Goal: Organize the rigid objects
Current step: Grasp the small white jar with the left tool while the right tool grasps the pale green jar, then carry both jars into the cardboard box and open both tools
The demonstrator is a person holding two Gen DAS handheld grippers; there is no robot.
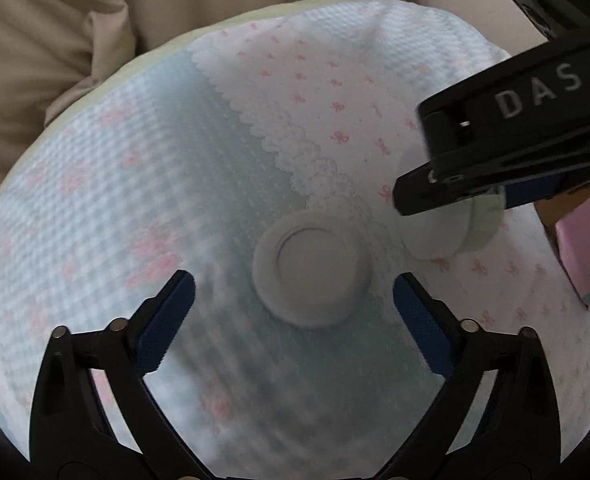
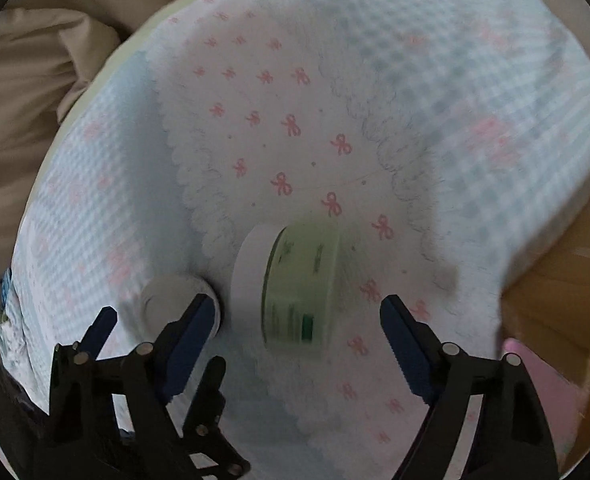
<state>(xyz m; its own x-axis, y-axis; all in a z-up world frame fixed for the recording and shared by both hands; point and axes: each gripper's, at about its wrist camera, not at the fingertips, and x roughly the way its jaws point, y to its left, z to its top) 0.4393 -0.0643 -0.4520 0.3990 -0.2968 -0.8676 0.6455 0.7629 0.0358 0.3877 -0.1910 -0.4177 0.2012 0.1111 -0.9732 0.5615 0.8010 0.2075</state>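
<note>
Beige bedding (image 1: 55,40) surrounds a round table under a blue-checked, pink-bowed cloth (image 2: 279,128). Risk: the green-labelled white jar (image 2: 295,292), tipped on its side, could roll off. Right gripper (image 2: 295,316) is spread wide around it, gripping nothing. Left gripper (image 1: 295,292) is equally wide, empty, flanking the flat white round lid (image 1: 311,276).

- Left gripper (image 1: 293,300) sits at the bottom of its own view, blue-padded fingers (image 1: 167,320) spread wide apart, nothing between them.
- Right gripper (image 2: 295,344) at the bottom of its view, jaws also wide apart.
- It enters the left view's right edge (image 1: 495,152).
</note>
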